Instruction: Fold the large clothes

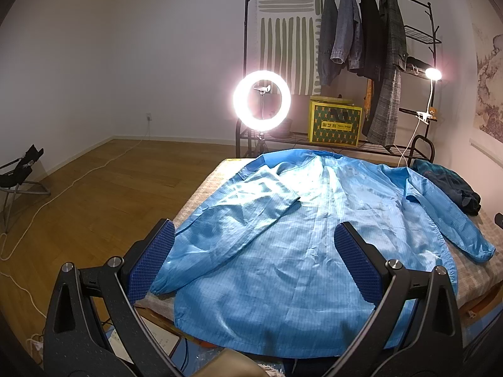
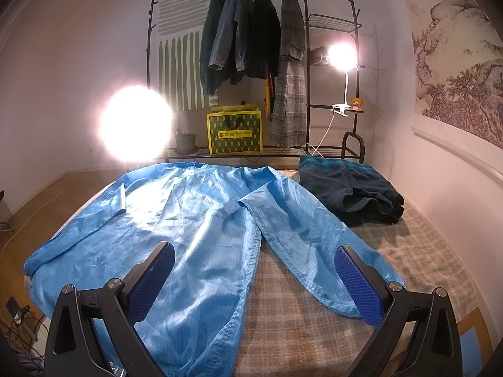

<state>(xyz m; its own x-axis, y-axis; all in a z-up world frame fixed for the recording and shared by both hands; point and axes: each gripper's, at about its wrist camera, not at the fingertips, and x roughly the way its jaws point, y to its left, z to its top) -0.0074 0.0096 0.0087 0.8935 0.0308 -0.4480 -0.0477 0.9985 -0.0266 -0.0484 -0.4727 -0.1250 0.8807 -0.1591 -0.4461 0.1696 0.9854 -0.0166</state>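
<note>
A large light-blue coat lies spread flat on a plaid-covered table, collar at the far end. Its left sleeve lies folded across the body. Its right sleeve lies out toward the near right. My left gripper is open above the coat's near hem, holding nothing. My right gripper is open above the coat's near right side, its right finger over the sleeve cuff, holding nothing.
A folded dark blue garment lies at the table's far right. Behind the table stand a clothes rack with hanging coats, a yellow box, a ring light and a clip lamp. Wooden floor with cables is left.
</note>
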